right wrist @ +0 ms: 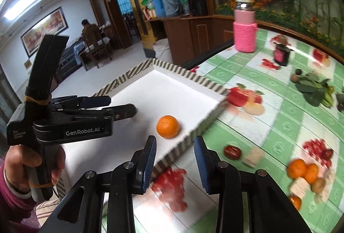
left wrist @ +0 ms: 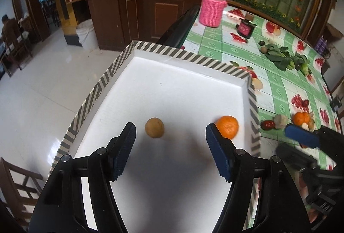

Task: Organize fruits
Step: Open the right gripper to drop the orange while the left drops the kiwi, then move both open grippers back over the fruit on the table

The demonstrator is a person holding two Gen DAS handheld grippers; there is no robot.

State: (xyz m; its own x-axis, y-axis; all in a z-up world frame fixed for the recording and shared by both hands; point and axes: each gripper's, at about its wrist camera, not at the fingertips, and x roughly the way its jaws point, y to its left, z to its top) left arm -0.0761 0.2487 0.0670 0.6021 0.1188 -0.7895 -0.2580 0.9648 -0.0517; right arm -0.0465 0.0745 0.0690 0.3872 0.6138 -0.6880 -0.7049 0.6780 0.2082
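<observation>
The left tool [left wrist: 171, 140] hangs wide and empty over the striped-rim tray [left wrist: 189, 56], a longan [left wrist: 154, 127] between its fingers at twelve o'clock, a mandarin [left wrist: 228, 126] at two. The right tool [right wrist: 174, 163], also wide and empty, straddles the tray edge, likely heading for the fruit pile [right wrist: 305, 175] on the worktop [right wrist: 268, 116] at four o'clock.

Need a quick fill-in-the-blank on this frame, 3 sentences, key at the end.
The tray holds an orange and a round ____ fruit.
The left gripper is ____ and holds nothing.
The bottle wears a knitted ____ sleeve.
Missing words: brown; open; pink
</observation>
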